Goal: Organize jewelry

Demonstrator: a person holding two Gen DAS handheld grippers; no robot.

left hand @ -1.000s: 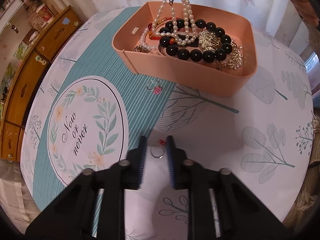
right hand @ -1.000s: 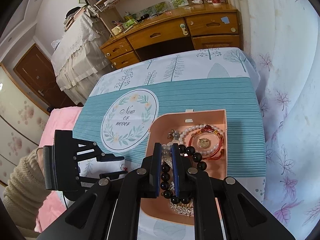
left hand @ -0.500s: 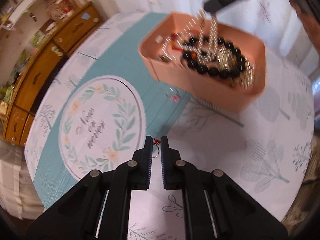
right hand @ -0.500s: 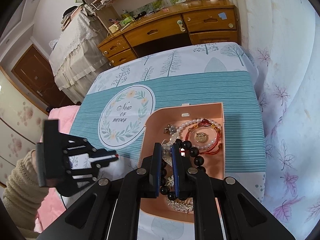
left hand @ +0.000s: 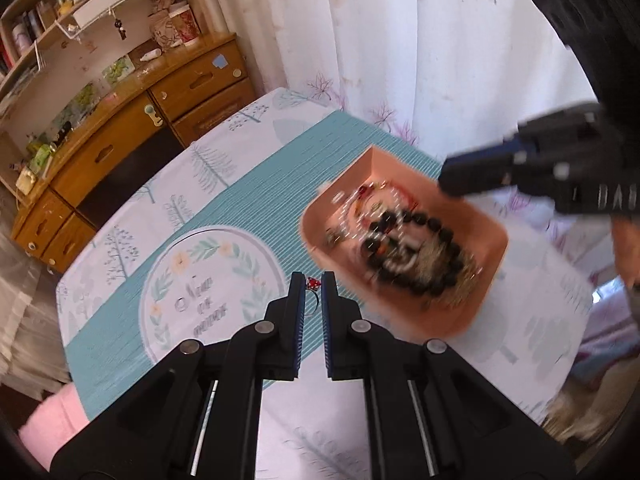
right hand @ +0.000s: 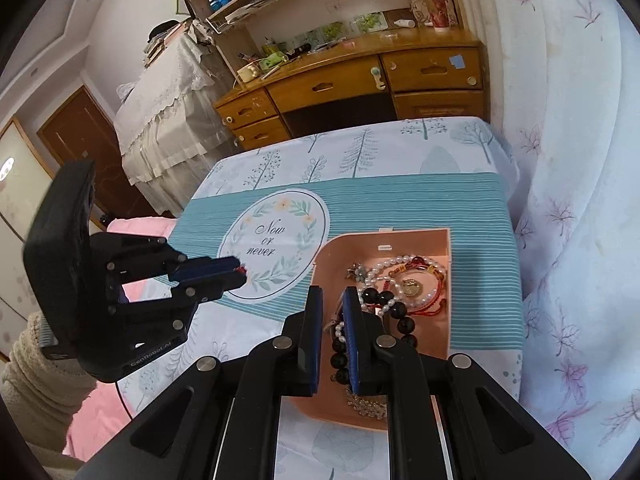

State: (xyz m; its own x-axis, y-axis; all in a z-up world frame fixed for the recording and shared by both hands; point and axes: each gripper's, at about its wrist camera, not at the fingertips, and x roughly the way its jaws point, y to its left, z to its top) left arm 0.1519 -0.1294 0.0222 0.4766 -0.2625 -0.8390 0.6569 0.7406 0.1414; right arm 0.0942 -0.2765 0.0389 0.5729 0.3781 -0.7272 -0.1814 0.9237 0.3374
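A pink jewelry box sits on the table and holds a pearl necklace, a black bead bracelet and red cord pieces. The box is blurred in the left wrist view. My left gripper is shut on a small ring with a red stone and holds it in the air left of the box. It also shows in the right wrist view. My right gripper hangs above the box's near left part, slightly open with nothing between its fingers.
The table wears a teal striped cloth with a round "Now or never" print. A wooden desk with drawers stands behind the table. A white flowered curtain hangs at the right. A pink cushion lies at the left.
My left gripper closed on the red-stone ring and lifted it off the table. My right gripper let go of the pearl necklace, which now lies in the box.
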